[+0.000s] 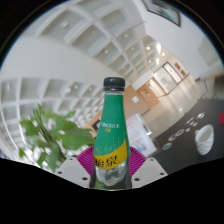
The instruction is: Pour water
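Between my gripper's [110, 172] pinching pink pads [88, 166]: green bottle [111, 130], black cap, tilted ceiling [80, 40] behind.

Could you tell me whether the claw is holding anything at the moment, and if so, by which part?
Yes: the claw is shut on the green bottle, gripping its lower body with both pink pads. The dark cap is on, and the bottle appears lifted and tilted.

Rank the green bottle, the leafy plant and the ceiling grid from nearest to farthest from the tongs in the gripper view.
1. Green bottle: between the tongs, its lower part held by the pink pads.
2. Leafy plant: beyond the tongs, beside the bottle on its left.
3. Ceiling grid: farthest, high above and behind the bottle.
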A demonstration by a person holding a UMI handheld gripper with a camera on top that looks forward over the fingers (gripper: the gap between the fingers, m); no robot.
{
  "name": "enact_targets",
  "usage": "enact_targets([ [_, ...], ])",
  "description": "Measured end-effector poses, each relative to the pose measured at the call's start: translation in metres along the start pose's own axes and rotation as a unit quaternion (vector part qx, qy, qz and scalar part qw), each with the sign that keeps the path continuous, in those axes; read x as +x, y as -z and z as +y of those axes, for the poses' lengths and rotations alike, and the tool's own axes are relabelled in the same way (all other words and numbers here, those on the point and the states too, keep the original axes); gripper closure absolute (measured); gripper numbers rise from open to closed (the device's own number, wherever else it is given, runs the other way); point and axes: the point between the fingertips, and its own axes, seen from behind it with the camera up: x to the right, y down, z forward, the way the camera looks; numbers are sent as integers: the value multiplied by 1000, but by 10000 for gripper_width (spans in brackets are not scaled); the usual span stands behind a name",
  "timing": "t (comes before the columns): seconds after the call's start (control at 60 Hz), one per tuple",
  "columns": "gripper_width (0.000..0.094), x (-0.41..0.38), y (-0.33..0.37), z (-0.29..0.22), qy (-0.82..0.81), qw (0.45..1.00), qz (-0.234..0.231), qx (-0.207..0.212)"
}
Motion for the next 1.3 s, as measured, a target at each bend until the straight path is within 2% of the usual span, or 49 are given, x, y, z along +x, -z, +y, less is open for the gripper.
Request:
enact_targets([
  [0.067, 523, -23, -9, -35, -103, 993, -56, 20],
  [0.183, 526, -2, -22, -84, -296, 943, -145, 52],
  [0.283, 525, 44, -35, -108, -447, 872, -183, 77],
  [0.433, 524, 127, -44, -106, -628, 751, -168, 119],
  [0.517, 527, 165, -45, -91, -675, 712, -146, 127],
  [0.583, 526, 178, -45, -78, -688, 702, -134, 124],
  [0.7, 525, 175, -40, -67, -689, 706, -122, 110],
  [0.867, 527, 159, -27, -89, -660, 730, -145, 100],
  [0.95, 528, 136, -33, -112, -601, 779, -153, 89],
  [1.033, 525, 113, -29, -139, -464, 870, -148, 77],
  [1.05, 525, 115, -8, -150, -432, 886, -149, 78],
  [1.167, 524, 106, -14, -196, -190, 973, -101, 86],
  [1.2, 524, 116, 15, -210, -133, 982, -87, 98],
  [1.217, 524, 118, -2, -209, -101, 987, -74, 102],
  [1.3, 524, 151, 7, -240, 34, 992, -14, 118],
])
